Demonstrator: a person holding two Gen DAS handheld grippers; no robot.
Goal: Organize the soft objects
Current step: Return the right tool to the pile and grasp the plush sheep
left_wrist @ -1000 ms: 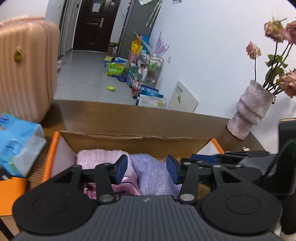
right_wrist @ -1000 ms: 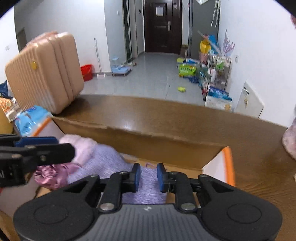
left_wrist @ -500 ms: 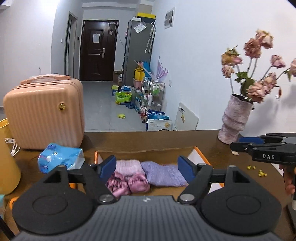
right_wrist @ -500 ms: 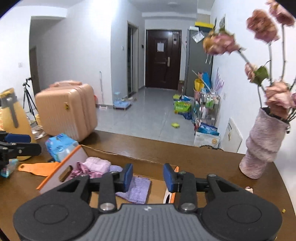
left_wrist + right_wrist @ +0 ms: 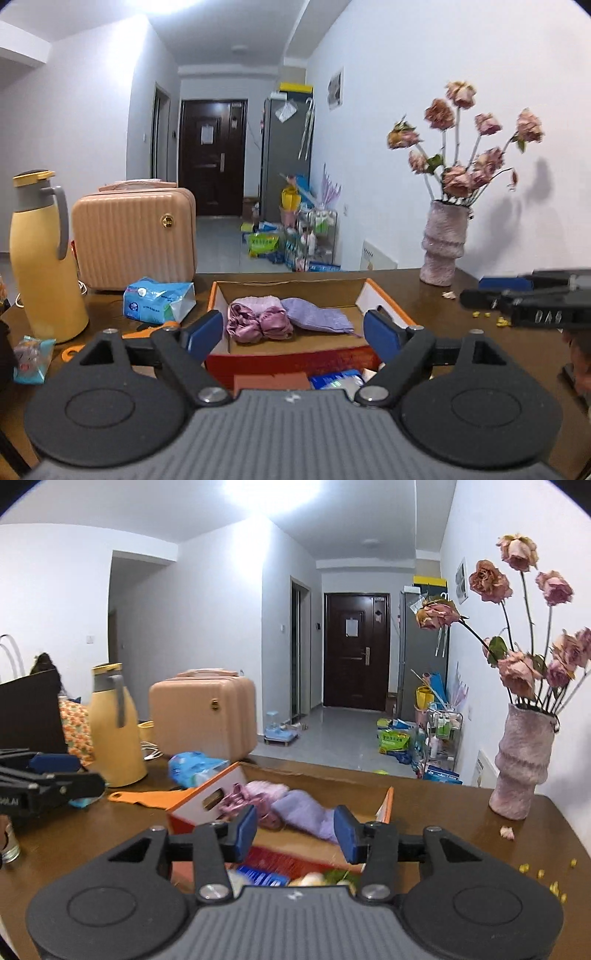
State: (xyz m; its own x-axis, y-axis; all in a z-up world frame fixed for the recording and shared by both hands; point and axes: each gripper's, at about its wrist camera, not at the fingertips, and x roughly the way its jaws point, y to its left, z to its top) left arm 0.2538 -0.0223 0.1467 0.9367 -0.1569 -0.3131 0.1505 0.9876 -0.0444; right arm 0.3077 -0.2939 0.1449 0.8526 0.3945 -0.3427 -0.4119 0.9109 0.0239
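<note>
An orange-rimmed cardboard box (image 5: pixel 384 301) sits on the brown table and also shows in the right wrist view (image 5: pixel 201 797). Inside lie a shiny pink satin bundle (image 5: pixel 258 323), a pale pink fluffy cloth (image 5: pixel 258 302) and a folded lavender cloth (image 5: pixel 319 317), which the right wrist view (image 5: pixel 303 812) also shows. My left gripper (image 5: pixel 293 334) is open and empty, held back from the box's near side. My right gripper (image 5: pixel 295 829) is open and empty, also behind the box. Each gripper shows in the other's view, the right gripper (image 5: pixel 517 299) and the left gripper (image 5: pixel 55 779).
A yellow thermos (image 5: pixel 40 258), a pink suitcase (image 5: pixel 135 238), a blue tissue pack (image 5: pixel 157 301) and an orange flat piece (image 5: pixel 142 796) stand left of the box. A vase of dried roses (image 5: pixel 445 247) stands right. Small items (image 5: pixel 334 380) lie under my grippers.
Both grippers have pulled back and up out of the box and opened wider. The lavender cloth now lies in the box, free of the right gripper.
</note>
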